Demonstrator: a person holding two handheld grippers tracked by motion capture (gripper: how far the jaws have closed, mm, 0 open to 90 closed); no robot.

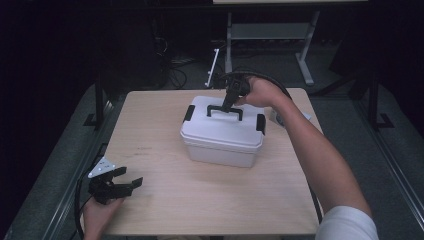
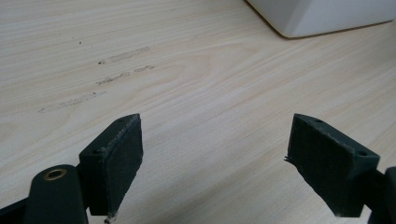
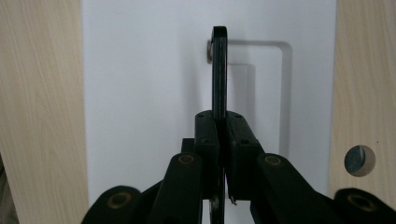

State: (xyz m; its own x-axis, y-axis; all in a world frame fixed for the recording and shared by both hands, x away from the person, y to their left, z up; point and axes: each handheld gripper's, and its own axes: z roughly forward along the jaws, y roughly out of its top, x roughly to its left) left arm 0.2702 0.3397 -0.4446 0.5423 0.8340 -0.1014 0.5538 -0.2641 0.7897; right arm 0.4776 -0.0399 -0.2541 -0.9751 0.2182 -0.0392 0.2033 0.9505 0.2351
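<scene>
Right gripper (image 1: 231, 102) is clamping the black handle (image 3: 219, 70) of the white box (image 1: 222, 135), jaws pressed tight on either side of the thin bar. In the right gripper view the handle is standing upright off the lid (image 3: 140, 93), seen edge-on, running straight away from the jaws.

From above, the handle's long axis is lying across the lid, left to right, between the two black latches (image 1: 189, 113) (one at each short end). The gripper is sitting directly over it, at the far middle of the table (image 1: 165, 200), so any lift looks to be straight up from here.

Left gripper (image 1: 120, 184) is resting low at the near left corner, jaws spread wide over bare wood, well apart from the box.
</scene>
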